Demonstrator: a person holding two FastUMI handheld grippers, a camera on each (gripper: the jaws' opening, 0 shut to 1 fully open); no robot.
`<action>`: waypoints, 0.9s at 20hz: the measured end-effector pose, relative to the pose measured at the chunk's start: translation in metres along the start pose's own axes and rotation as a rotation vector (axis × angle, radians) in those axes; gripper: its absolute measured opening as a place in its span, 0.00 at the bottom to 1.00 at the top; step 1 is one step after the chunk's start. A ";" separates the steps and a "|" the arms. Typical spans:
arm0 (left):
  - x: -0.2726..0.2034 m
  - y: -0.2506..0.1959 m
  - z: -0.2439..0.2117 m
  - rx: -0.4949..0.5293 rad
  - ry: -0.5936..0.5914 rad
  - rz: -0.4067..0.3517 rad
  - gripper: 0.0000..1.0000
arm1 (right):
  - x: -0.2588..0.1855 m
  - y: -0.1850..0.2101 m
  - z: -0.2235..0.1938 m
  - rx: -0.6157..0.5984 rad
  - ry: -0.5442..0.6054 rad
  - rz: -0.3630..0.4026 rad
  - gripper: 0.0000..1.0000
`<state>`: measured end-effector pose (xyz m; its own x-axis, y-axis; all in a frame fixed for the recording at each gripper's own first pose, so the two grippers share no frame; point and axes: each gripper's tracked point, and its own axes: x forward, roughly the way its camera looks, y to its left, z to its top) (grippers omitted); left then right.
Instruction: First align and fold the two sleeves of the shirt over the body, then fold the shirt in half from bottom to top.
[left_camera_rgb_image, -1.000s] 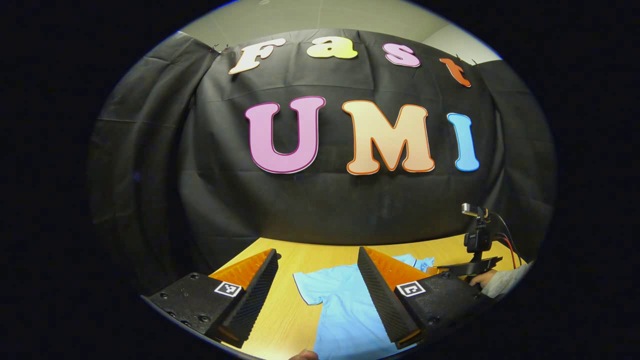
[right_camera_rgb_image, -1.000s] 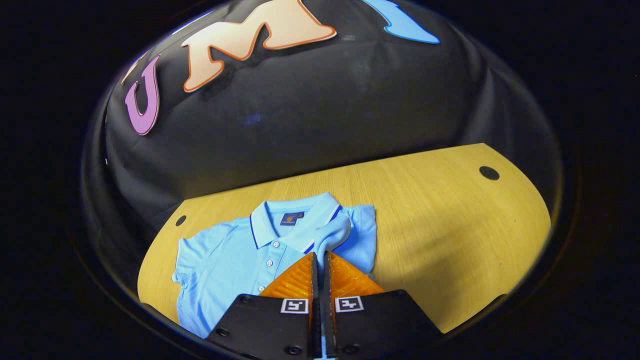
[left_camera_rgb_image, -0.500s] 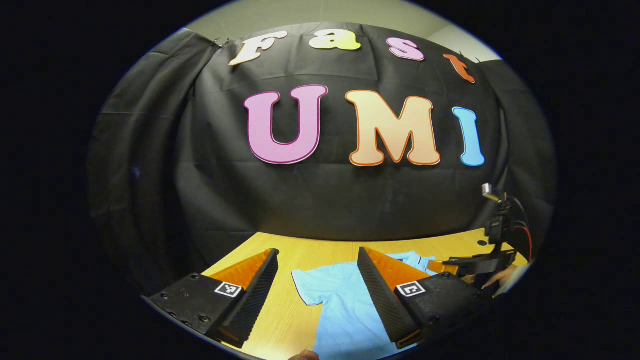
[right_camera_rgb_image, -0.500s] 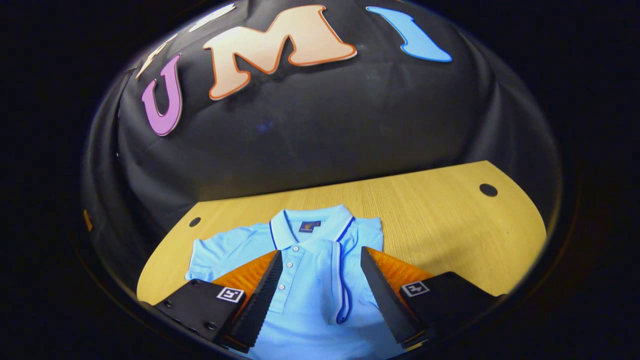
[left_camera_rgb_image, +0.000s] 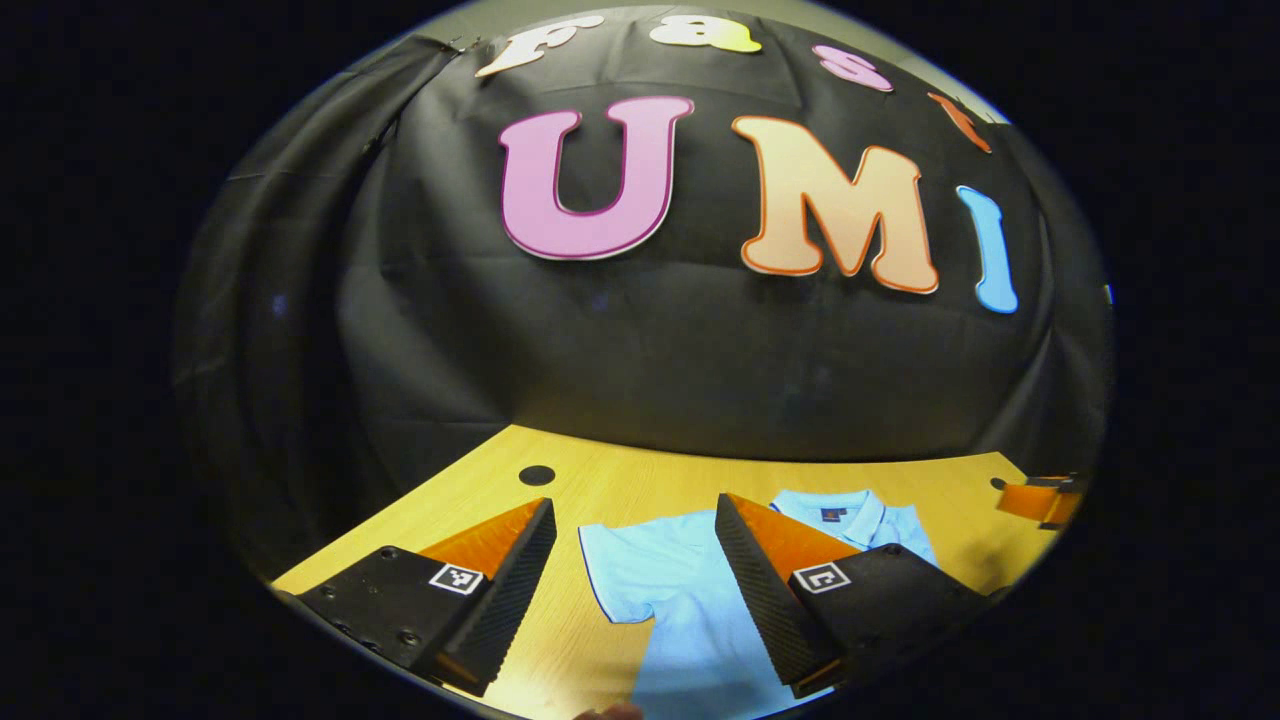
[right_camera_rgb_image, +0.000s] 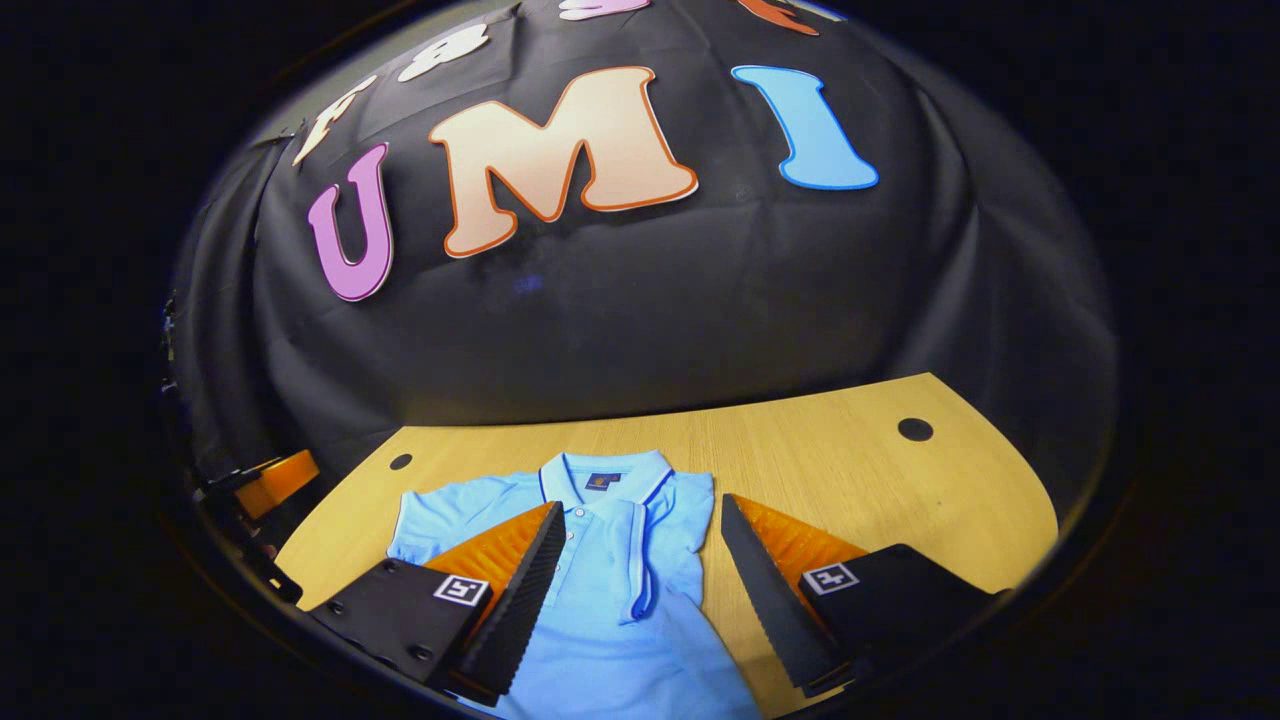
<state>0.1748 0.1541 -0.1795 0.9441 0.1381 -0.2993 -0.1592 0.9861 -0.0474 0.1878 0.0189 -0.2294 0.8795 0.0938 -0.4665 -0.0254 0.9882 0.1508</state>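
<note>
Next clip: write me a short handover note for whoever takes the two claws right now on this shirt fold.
Left claw: open, holding nothing, above the table beside the shirt's unfolded sleeve.
Right claw: open, holding nothing, above the shirt.
Shirt: light blue polo, flat on the table, collar toward the booth wall.
Done: the sleeve on the right claw's side lies folded over the body.
Left: fold the other sleeve over the body to match, then fold the shirt in half from bottom to top.
</note>
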 end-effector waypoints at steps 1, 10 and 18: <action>0.010 0.001 -0.006 -0.012 0.013 0.005 0.96 | -0.006 -0.006 0.000 -0.010 -0.001 -0.011 0.98; 0.089 0.008 -0.084 0.004 0.179 0.029 0.96 | -0.045 -0.029 -0.023 -0.038 0.012 -0.062 0.99; 0.105 0.010 -0.128 0.017 0.299 0.035 0.96 | -0.057 -0.035 -0.033 -0.024 0.042 -0.073 0.94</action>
<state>0.2356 0.1670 -0.3331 0.8110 0.1414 -0.5677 -0.1833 0.9829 -0.0170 0.1230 -0.0170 -0.2373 0.8588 0.0259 -0.5117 0.0260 0.9952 0.0940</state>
